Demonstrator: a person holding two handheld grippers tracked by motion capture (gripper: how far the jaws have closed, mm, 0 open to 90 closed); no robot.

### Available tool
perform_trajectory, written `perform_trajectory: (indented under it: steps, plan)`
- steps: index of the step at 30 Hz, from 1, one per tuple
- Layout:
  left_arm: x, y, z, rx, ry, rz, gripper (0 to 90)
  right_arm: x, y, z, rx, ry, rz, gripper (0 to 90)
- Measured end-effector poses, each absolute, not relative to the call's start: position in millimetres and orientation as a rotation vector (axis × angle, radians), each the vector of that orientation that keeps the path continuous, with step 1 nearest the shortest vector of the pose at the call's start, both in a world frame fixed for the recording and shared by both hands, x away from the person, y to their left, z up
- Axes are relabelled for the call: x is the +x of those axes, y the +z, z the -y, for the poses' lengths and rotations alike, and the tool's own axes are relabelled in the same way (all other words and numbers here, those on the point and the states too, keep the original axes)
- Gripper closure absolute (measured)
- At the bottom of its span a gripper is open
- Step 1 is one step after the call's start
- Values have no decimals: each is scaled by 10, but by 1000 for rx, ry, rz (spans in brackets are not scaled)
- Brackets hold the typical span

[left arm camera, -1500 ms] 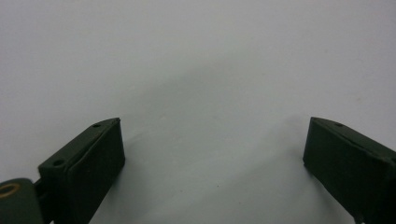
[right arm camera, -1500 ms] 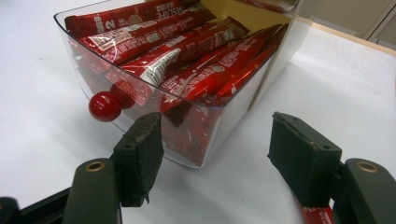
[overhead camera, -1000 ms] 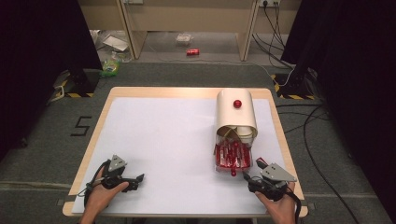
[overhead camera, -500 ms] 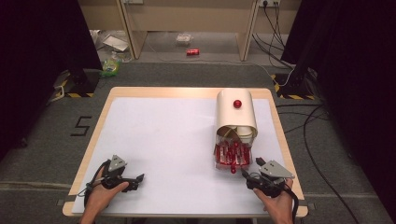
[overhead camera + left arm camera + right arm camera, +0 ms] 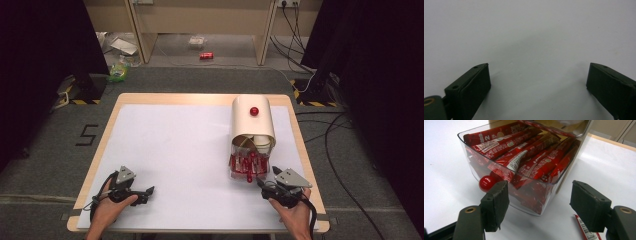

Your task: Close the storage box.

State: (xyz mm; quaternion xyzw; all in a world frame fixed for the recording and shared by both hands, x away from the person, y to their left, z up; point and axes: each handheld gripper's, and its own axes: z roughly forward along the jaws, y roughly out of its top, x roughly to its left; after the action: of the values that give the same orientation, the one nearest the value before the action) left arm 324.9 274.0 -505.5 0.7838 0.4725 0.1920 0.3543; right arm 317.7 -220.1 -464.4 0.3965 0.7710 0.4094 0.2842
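— Why is your right gripper (image 5: 266,181) parked so close to that clear drawer (image 5: 524,195)?

— Because the drawer stands pulled out of the cream dispenser (image 5: 252,122) toward me, at the right of the table (image 5: 165,145), and it's full of red stick packets (image 5: 529,162). I'd say I'm lining up on it: my jaws stand wide apart just in front of its wall, gripping nothing. The red knob (image 5: 486,183) on the drawer's front sits right beside one pad, which suits a pull or push on it.

— And the left one?

— My left gripper (image 5: 145,190) rests low over bare white table at the near left, well apart from the drawer, jaws spread and empty. It has no job here yet, I think.

— Anything you can't make out?

— A loose packet (image 5: 586,230) lies on the table under my right jaw, cut off at the frame edge. The packet print is too small to read, and the dispenser's upper compartment is mostly hidden; I see pale shapes in its mouth but can't tell what they are.
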Motion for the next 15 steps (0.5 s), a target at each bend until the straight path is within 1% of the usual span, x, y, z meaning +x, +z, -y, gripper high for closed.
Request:
perform_trajectory:
  steps: [15]
  plan:
    - [3248,-5056,-2739,2025,497,-1222,46,3257,-4646,2166,1065,1107,-2053,308]
